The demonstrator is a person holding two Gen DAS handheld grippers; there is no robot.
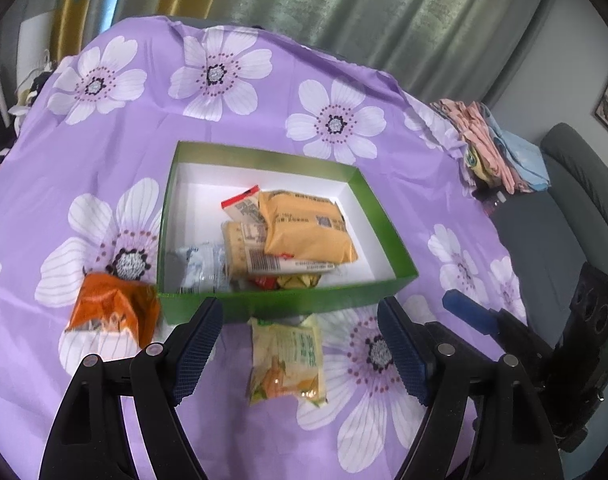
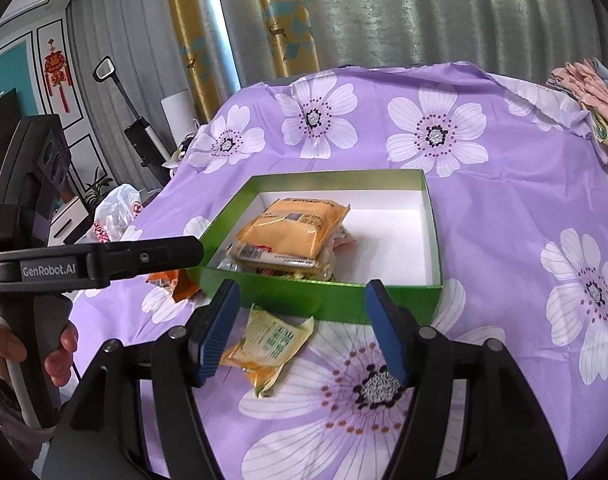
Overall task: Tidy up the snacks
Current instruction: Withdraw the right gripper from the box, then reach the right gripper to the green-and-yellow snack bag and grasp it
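Green-and-yellow snack packet point(image 1: 286, 360) lying flat on the purple flowered tablecloth point(image 1: 240, 96), just in front of the green box point(image 1: 288, 304) near wall. Long axis running toward and away from the box in the left wrist view, one short end almost touching that wall; looks a bit skewed and crumpled in the right wrist view point(image 2: 270, 346). Can't read which end is the top, print too blurry.

Inside the green box point(image 2: 431, 216), white floor, stuff all piled toward the near-left corner: big orange-yellow pouch point(image 1: 307, 228) on top, long side running across the box, sitting over a beige packet with a barcode point(image 1: 256, 256). Red-and-white wrapper point(image 1: 240, 204) poking out behind, clear silvery bag point(image 1: 202, 268) at the left wall, something red and yellow point(image 1: 288, 280) squashed underneath. Far-right part of the box bare.

Left gripper point(image 1: 300, 352) spread wide, nothing in it, fingers either side of the green-and-yellow packet in frame but not touching it. Right gripper point(image 2: 302, 332) also unclenched and empty, same packet showing just inside its left finger, not touching. Left gripper seen from the side point(image 2: 100, 264) in the right wrist view, a hand point(image 2: 28, 356) around its handle.

Orange foil bag point(image 1: 112, 310) on the cloth just off the box's near-left corner, touching or nearly. Folded pink and blue fabric stack point(image 1: 499, 148) way off at the far right edge of the table. Curtains point(image 2: 343, 12) behind, white plastic bag point(image 2: 116, 216) off the table's left side. Box's near wall standing between the loose packet and the pile.
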